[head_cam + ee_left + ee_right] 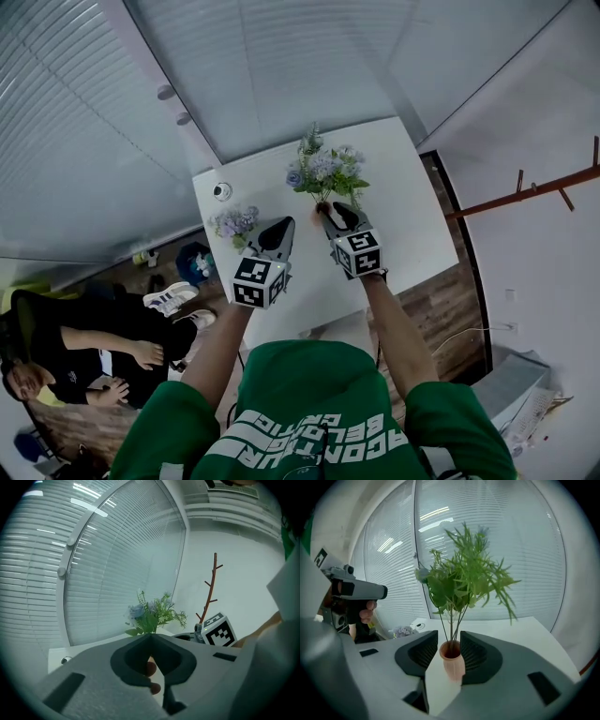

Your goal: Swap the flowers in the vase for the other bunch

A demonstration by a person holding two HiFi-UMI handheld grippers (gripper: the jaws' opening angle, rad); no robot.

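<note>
Our right gripper (449, 633) has its jaws apart around the little vase (452, 663) on the table (520, 627), left gripper (151, 635) pinched together and empty, so we'd take those thin, springy flowers (464, 578) low on the stems, gently, since that light vase looks tippy.

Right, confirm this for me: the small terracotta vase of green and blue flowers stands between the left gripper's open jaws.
Wrong gripper: the small terracotta vase of green and blue flowers stands between the right gripper's open jaws; the right gripper view shows it.
</note>
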